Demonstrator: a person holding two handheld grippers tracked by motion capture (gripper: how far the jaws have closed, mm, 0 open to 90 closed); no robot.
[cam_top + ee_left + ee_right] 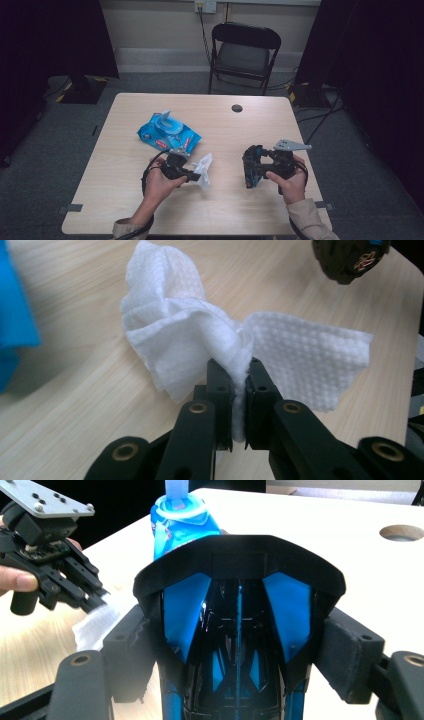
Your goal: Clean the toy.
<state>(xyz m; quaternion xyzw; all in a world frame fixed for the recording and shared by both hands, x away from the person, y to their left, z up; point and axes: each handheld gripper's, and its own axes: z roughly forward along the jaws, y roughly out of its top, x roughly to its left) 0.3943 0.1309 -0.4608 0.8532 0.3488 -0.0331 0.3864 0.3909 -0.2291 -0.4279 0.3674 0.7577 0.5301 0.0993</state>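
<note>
White, dimpled wet wipe [200, 335] bunches out above and to both sides of the left gripper [239, 371], whose jaws are pressed together on a pinch of it. Just left of those jaws lies the blue wipes pack [167, 132], flap raised. The right gripper [239, 645] clamps a black-and-blue toy car [239, 630] between its spread pads; beyond the car's upper edge stand the pack and the wooden table [330, 535] with its round hole [401, 532].
</note>
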